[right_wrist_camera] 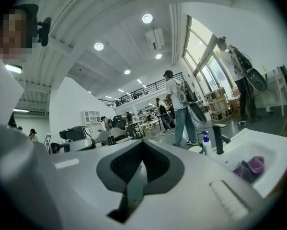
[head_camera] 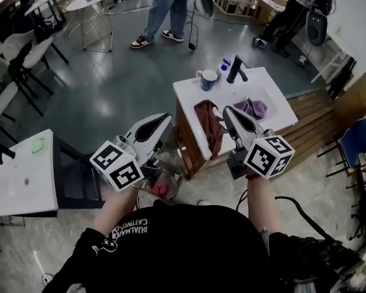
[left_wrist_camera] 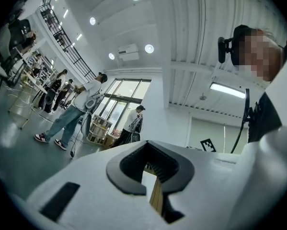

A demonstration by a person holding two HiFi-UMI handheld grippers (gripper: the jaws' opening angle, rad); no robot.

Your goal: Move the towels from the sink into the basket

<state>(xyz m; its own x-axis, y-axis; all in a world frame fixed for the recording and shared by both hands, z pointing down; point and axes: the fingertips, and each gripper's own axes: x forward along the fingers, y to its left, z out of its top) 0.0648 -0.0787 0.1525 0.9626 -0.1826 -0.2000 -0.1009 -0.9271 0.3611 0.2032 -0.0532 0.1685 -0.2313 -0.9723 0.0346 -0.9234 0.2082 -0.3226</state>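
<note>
A brown towel (head_camera: 210,127) hangs over the front edge of the white sink unit (head_camera: 192,93). In the basin lies a purple towel (head_camera: 253,108), which also shows in the right gripper view as the purple towel (right_wrist_camera: 251,167). My right gripper (head_camera: 226,110) is shut and empty, with its tip just right of the brown towel. My left gripper (head_camera: 164,118) is left of the sink, also shut with nothing in it. Below it on the floor a basket (head_camera: 175,177) holds something pink-red and is partly hidden. The left gripper (left_wrist_camera: 150,176) and right gripper (right_wrist_camera: 136,176) show bare pads.
A black faucet (head_camera: 236,69), a soap bottle (head_camera: 224,66) and a blue-white mug (head_camera: 207,78) stand at the sink's back. A white table (head_camera: 24,176) is at the left, a blue chair (head_camera: 358,140) at the right. A person (head_camera: 167,11) stands beyond.
</note>
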